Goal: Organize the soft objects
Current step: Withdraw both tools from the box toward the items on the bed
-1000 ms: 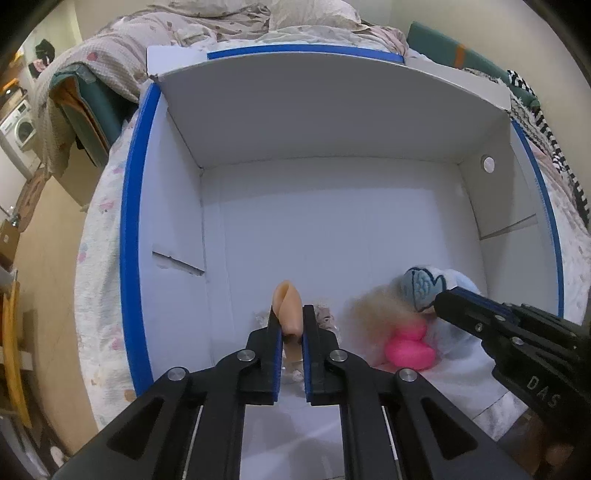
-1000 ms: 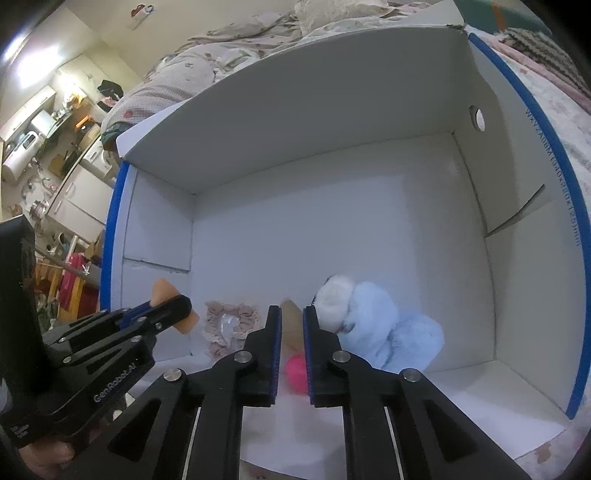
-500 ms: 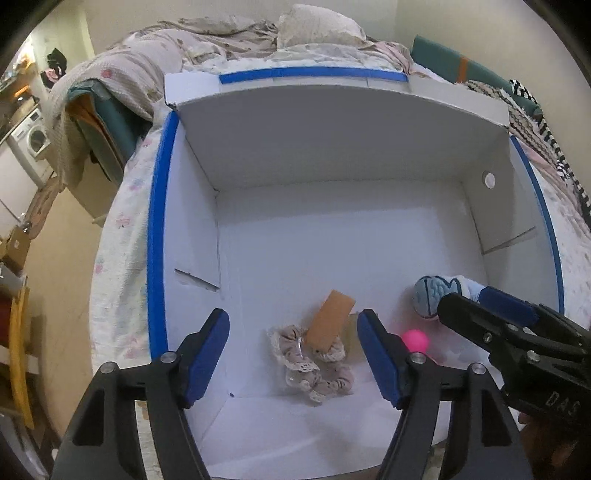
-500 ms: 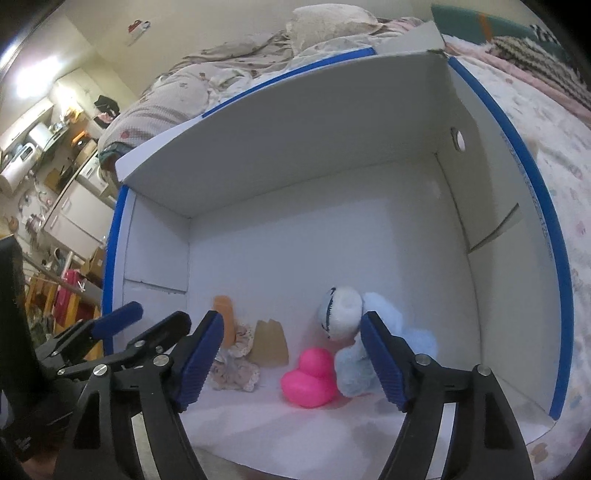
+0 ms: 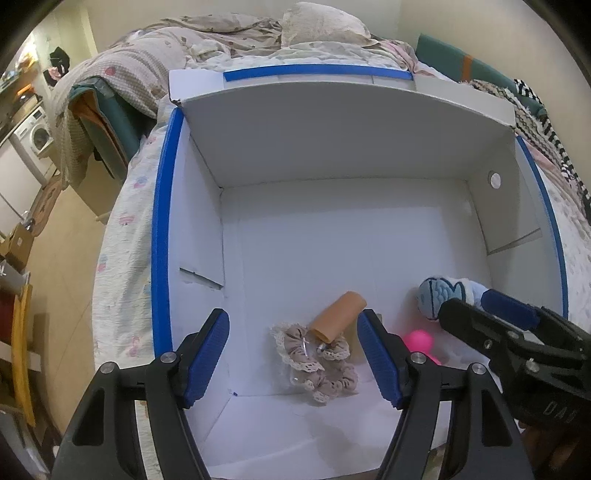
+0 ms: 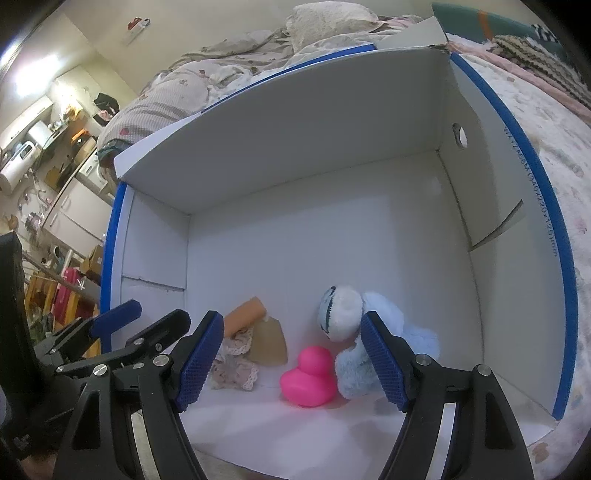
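Observation:
A white cardboard box with blue edges (image 5: 162, 229) (image 6: 554, 236) sits on a bed. Inside near the front lie a tan foam roll (image 5: 338, 315) (image 6: 243, 317), beige lace scrunchies (image 5: 317, 362) (image 6: 232, 369), a tan wedge (image 6: 269, 343), a pink duck (image 6: 308, 376) (image 5: 419, 341) and a light blue plush toy (image 6: 369, 339) (image 5: 439, 295). My left gripper (image 5: 293, 358) is open and empty above the scrunchies and roll. My right gripper (image 6: 291, 362) is open and empty above the duck and plush; it also shows in the left wrist view (image 5: 491, 314).
Rumpled bedding and a pillow (image 5: 321, 29) lie behind the box. The floor, a washing machine (image 5: 33, 136) and cluttered furniture are to the left. A striped cloth (image 5: 546, 125) lies at the right. The far part of the box floor (image 5: 351, 236) is bare.
Both grippers were shut, the left on the tan roll and the right on the tan wedge. They opened, dropped these into the box, and pulled back.

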